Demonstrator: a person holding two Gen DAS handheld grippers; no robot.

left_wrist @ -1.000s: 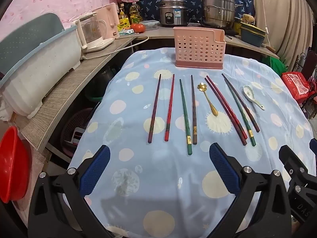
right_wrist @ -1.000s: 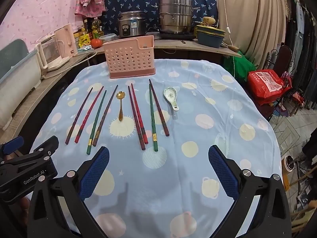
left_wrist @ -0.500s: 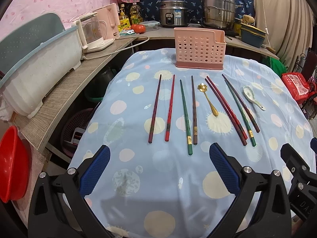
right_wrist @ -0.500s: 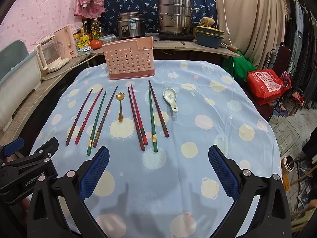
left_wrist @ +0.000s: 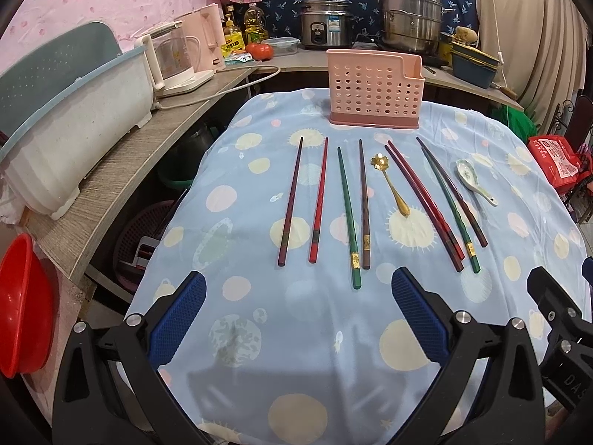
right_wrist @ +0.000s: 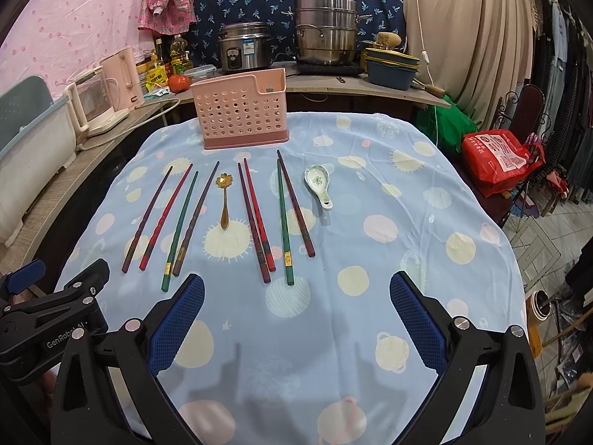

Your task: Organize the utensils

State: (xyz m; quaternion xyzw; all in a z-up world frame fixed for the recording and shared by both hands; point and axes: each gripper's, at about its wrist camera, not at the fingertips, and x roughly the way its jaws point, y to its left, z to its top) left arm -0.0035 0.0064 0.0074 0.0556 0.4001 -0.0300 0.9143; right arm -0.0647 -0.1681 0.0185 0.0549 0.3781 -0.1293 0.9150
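Observation:
Several chopsticks lie in a row on the blue dotted tablecloth (left_wrist: 296, 352), in red, green and dark brown; the green one (left_wrist: 347, 211) is near the middle. A gold spoon (left_wrist: 391, 181) lies among them and a white ceramic spoon (left_wrist: 472, 181) at the right. A pink perforated utensil holder (left_wrist: 374, 92) stands upright behind them, also in the right wrist view (right_wrist: 242, 113). My left gripper (left_wrist: 298, 319) is open and empty above the near cloth. My right gripper (right_wrist: 296, 319) is open and empty, right of the left one.
A counter at the left holds a white basin (left_wrist: 74, 126) and a kettle (left_wrist: 174, 59). Pots (right_wrist: 326, 35) and a rice cooker (right_wrist: 242, 46) stand at the back. A red bag (right_wrist: 496, 155) sits right of the table, a red bowl (left_wrist: 18, 304) at the left.
Both grippers have barely shifted; the right gripper's view has edged slightly nearer the table. All utensils lie where they were.

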